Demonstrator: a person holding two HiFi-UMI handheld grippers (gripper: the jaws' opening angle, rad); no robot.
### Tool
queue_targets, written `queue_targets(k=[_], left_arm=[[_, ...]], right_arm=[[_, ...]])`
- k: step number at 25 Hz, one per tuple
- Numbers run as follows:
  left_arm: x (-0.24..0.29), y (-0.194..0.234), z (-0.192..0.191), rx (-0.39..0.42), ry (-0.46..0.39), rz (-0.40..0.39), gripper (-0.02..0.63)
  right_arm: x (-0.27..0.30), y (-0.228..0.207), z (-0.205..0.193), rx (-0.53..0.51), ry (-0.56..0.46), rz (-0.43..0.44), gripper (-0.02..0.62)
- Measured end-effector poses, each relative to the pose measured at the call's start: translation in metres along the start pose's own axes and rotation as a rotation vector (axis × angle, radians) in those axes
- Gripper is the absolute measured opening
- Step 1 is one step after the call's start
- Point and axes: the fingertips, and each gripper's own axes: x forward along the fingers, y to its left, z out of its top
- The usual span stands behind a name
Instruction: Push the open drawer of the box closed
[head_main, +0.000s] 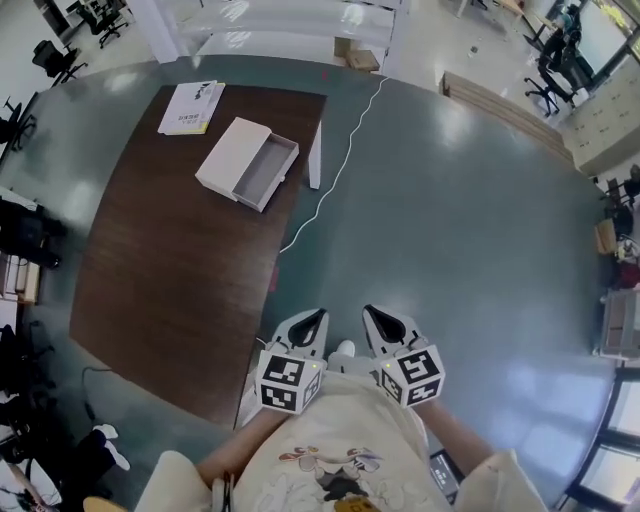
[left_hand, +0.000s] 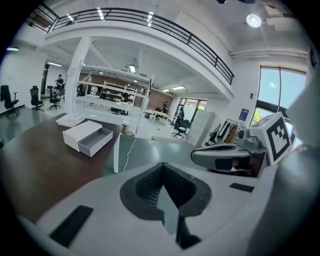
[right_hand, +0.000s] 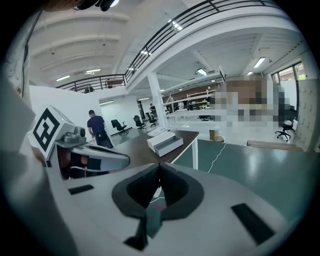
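Observation:
A white box (head_main: 232, 150) lies on the far part of the dark brown table (head_main: 170, 280), with its grey drawer (head_main: 266, 171) pulled out toward the table's right edge. The left gripper view shows the box (left_hand: 80, 133) far off at left, and the right gripper view shows the box (right_hand: 164, 140) ahead. My left gripper (head_main: 313, 320) and right gripper (head_main: 376, 316) hang side by side close to my body, off the table's near right corner and far from the box. Both are shut, tips touching, with nothing between them.
A white booklet (head_main: 191, 107) lies at the table's far edge beside the box. A white cable (head_main: 340, 165) trails over the green floor past a white table leg (head_main: 315, 157). Office chairs (head_main: 55, 58) stand at the far left, and a cardboard box (head_main: 360, 59) sits beyond the table.

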Motion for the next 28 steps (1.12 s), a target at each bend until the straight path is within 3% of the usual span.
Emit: queue_targets(k=[9, 18, 23, 28], left_arm=[[-0.030, -0.008, -0.024, -0.115, -0.037, 0.146, 0.005], [-0.029, -0.008, -0.036, -0.197, -0.044, 0.229, 0.005], [0.008, 0.023, -0.016, -0.228, -0.050, 0.238, 0.005], [0.046, 0.086, 0.023, -0.296, -0.073, 0.243, 0.005]], right_arm=[[-0.015, 0.006, -0.008, 0.009, -0.005, 0.197, 0.008], [-0.020, 0.002, -0.016, 0.021, 0.012, 0.261, 0.008], [0.021, -0.017, 0.000, -0.007, 0.041, 0.283, 0.008], [0.083, -0.035, 0.035, -0.038, 0.080, 0.315, 0.008]])
